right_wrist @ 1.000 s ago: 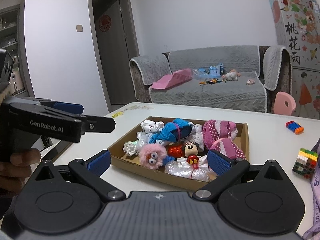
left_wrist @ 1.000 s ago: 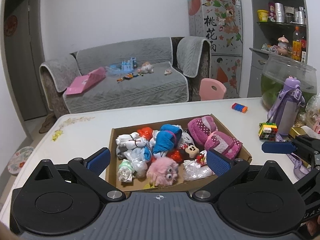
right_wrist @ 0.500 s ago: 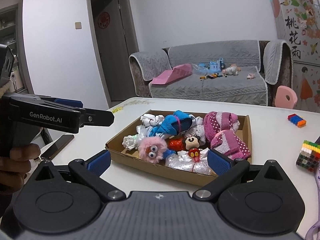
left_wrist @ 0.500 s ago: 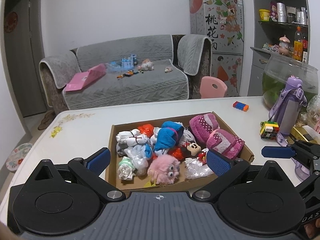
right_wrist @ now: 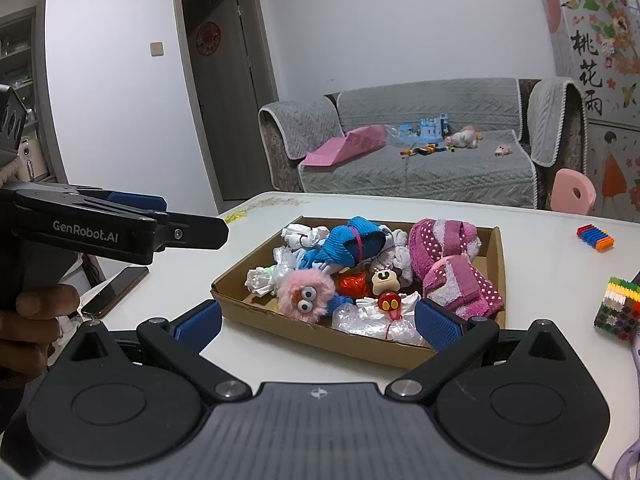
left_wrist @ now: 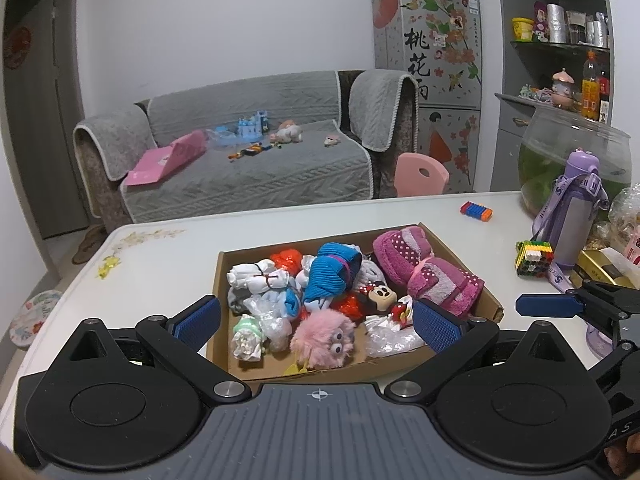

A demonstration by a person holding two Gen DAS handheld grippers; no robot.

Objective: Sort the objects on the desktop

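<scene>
white table (left_wrist: 168, 264) bears cardboard box (left_wrist: 460, 258) of seemingly socks, toys; both hand-held grippers spread wide, empty.

You can read "GenRobot.AI" in white letters on the side of the left gripper (right_wrist: 160, 220), seen from the right wrist. The fridge (left_wrist: 428, 68) door carries three large black Chinese characters, 桃花雨, running downward. The purple bottle (left_wrist: 576, 216) strap shows letters too small to read.

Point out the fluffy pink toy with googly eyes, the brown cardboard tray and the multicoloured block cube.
fluffy pink toy (left_wrist: 322, 337), left wrist view, fur above eyes.
brown cardboard tray (right_wrist: 372, 342), right wrist view, near wall.
multicoloured block cube (left_wrist: 533, 258), left wrist view, front face.
</scene>
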